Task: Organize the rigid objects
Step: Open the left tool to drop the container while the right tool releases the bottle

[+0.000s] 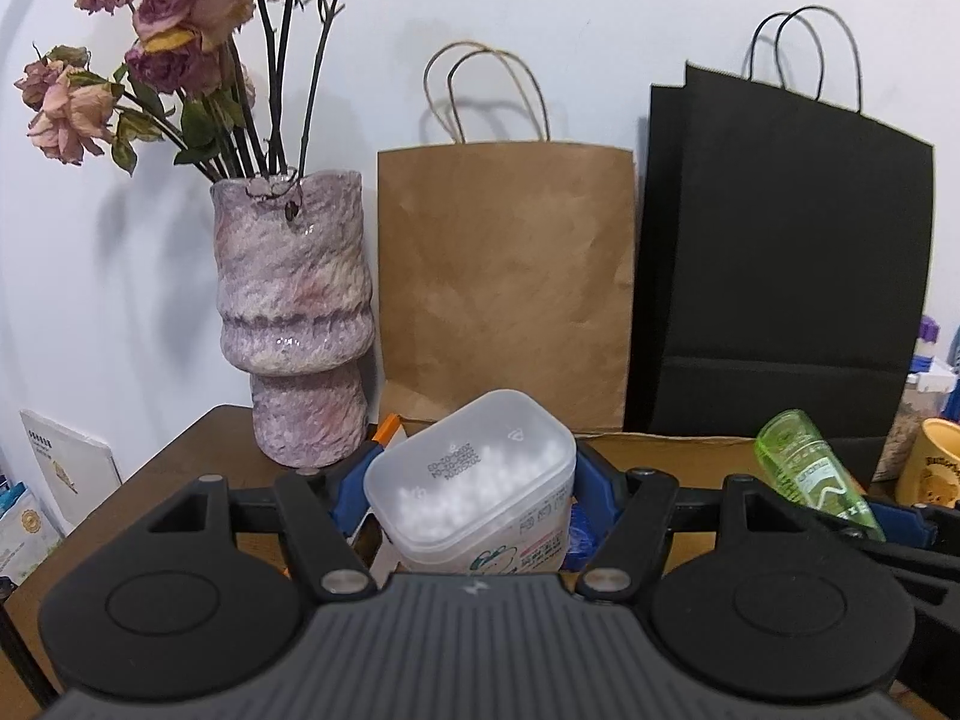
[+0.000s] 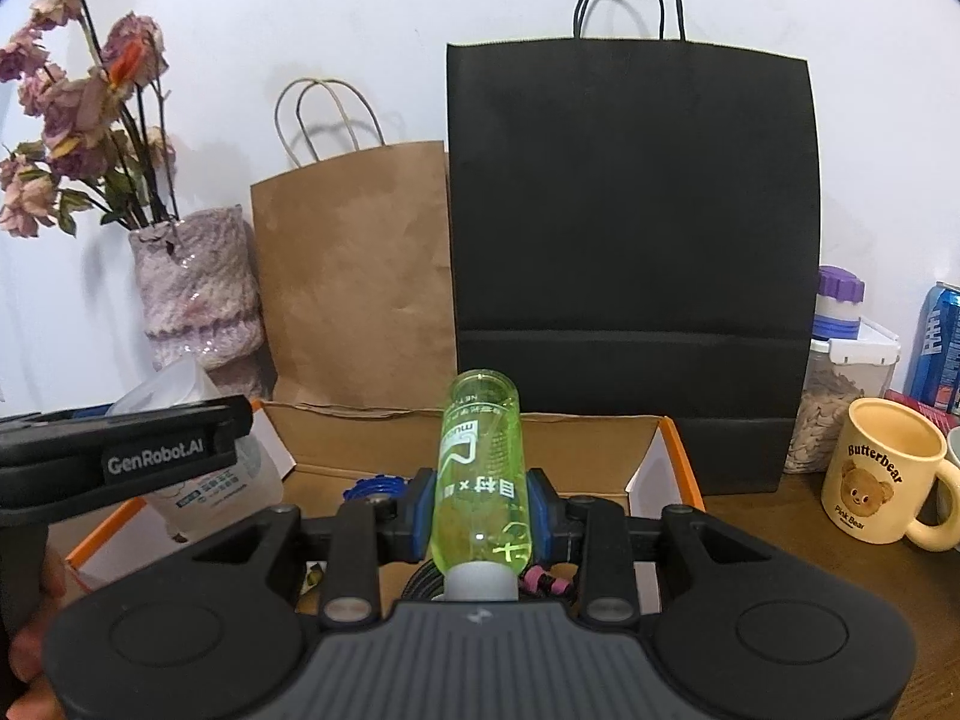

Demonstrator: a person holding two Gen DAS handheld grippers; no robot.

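My left gripper (image 1: 474, 495) is shut on a translucent plastic tub of cotton swabs (image 1: 474, 480), held bottom-up above an open cardboard box (image 2: 468, 438). The tub also shows at the left of the right wrist view (image 2: 180, 396), behind the left gripper's body. My right gripper (image 2: 480, 510) is shut on a green transparent bottle (image 2: 480, 468) with a grey cap, held over the same box with its base pointing away from me. The bottle shows at the right of the left wrist view (image 1: 810, 468). Inside the box lie a blue ring (image 2: 375, 486) and a pink object (image 2: 543, 585), mostly hidden.
A pink ceramic vase (image 1: 294, 324) of dried roses stands back left. A brown paper bag (image 1: 510, 288) and a black paper bag (image 2: 630, 252) lean on the wall behind the box. A yellow bear mug (image 2: 876, 474), a seed jar (image 2: 834, 396) and a blue can (image 2: 939, 348) stand at right.
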